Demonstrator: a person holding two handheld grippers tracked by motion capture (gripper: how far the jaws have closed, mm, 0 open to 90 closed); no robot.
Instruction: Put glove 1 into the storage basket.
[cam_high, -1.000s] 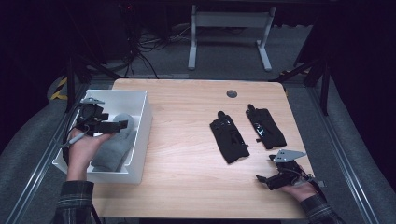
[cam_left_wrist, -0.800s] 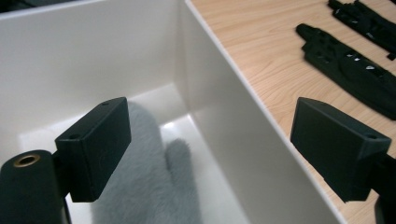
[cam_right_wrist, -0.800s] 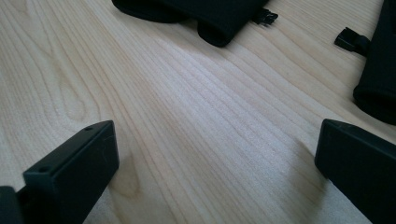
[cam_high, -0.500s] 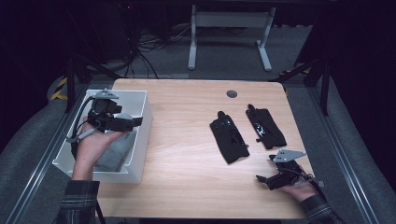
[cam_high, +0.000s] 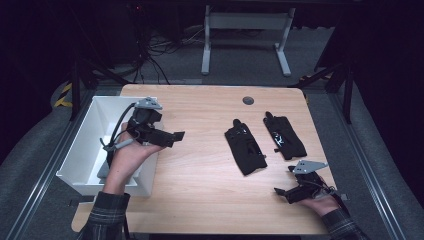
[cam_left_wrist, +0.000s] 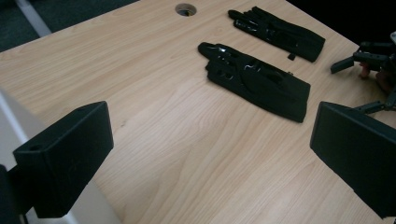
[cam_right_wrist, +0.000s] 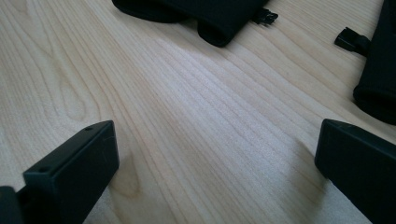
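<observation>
**Left claw heads for the nearer glove**

With my left gripper (cam_high: 172, 136) above the white bin's (cam_high: 80, 150) rim, its jaws having just been opening and now wide with nothing between them, I judge the nearer glove (cam_high: 245, 146) is next. I should approach low and take its cuff cleanly, clear of the farther glove (cam_high: 284, 135). My right gripper (cam_high: 281, 193) rests open and empty near the table's (cam_high: 200, 175) front edge. I read no writing.

2 gloves (cam_high: 245, 153) (cam_high: 284, 135) lie side by side on the table (cam_high: 200, 180), right of the bin (cam_high: 82, 150) at its left edge.
</observation>
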